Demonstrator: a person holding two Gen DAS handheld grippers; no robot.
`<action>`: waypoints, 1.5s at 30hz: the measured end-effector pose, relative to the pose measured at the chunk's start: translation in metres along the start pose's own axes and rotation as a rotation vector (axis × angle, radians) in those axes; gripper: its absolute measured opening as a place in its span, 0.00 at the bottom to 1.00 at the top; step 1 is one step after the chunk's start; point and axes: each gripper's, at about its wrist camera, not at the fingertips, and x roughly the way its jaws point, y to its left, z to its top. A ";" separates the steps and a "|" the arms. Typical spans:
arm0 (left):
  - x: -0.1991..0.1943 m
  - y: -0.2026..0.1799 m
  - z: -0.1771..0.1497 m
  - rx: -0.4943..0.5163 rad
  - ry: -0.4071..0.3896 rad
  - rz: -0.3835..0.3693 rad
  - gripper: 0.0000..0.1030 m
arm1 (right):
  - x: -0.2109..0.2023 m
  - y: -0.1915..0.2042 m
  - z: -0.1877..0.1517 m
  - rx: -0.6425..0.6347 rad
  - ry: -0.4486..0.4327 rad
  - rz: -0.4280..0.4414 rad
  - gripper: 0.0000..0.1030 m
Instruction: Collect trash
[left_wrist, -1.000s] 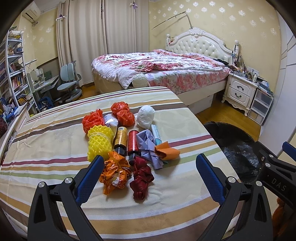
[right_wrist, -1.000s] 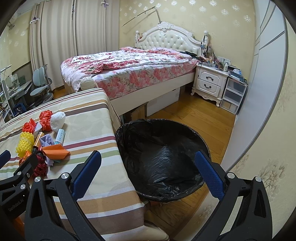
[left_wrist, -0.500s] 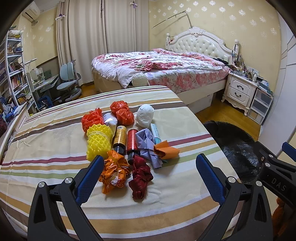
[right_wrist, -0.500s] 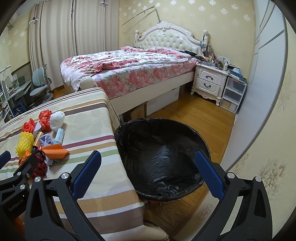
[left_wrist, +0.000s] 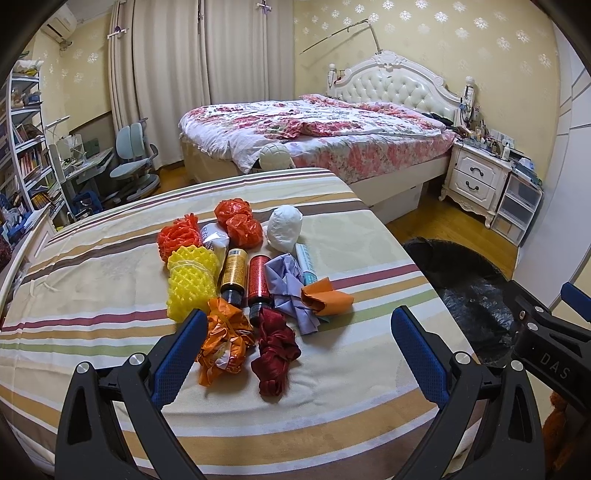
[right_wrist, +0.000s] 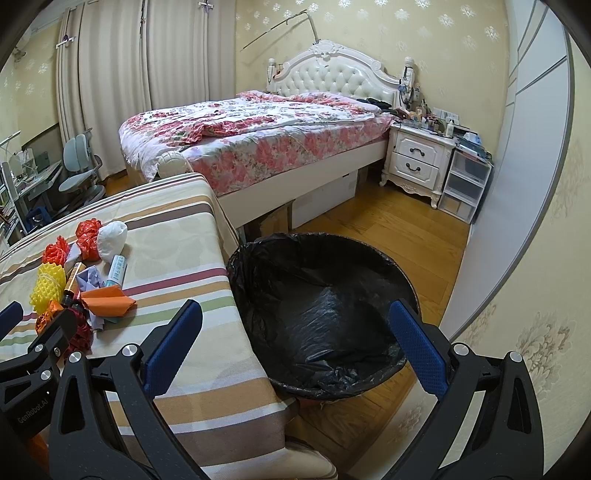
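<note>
Striped cloth covers the table (left_wrist: 110, 280) that fills the lower half of the left wrist view. At the bottom edge the left gripper (left_wrist: 295, 347) hovers with jaws spread wide, holding nothing. Just beyond it, at centre frame, lies the trash pile (left_wrist: 255, 280): crumpled wrappers, foam nets and two bottles, all touching. In the right wrist view the right gripper (right_wrist: 295, 343), also spread and empty, hangs over the black-lined bin (right_wrist: 321, 295) beside the table. Behind stands a bed (right_wrist: 258, 136).
</note>
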 end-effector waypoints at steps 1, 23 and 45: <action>0.000 0.000 0.000 0.000 0.001 -0.002 0.94 | 0.001 -0.001 0.001 0.000 0.001 0.000 0.96; -0.004 0.069 -0.001 -0.068 0.070 0.046 0.93 | 0.009 0.023 -0.007 -0.028 0.039 0.070 0.96; 0.014 0.087 -0.011 -0.072 0.140 0.043 0.71 | 0.016 0.038 -0.013 -0.060 0.094 0.094 0.96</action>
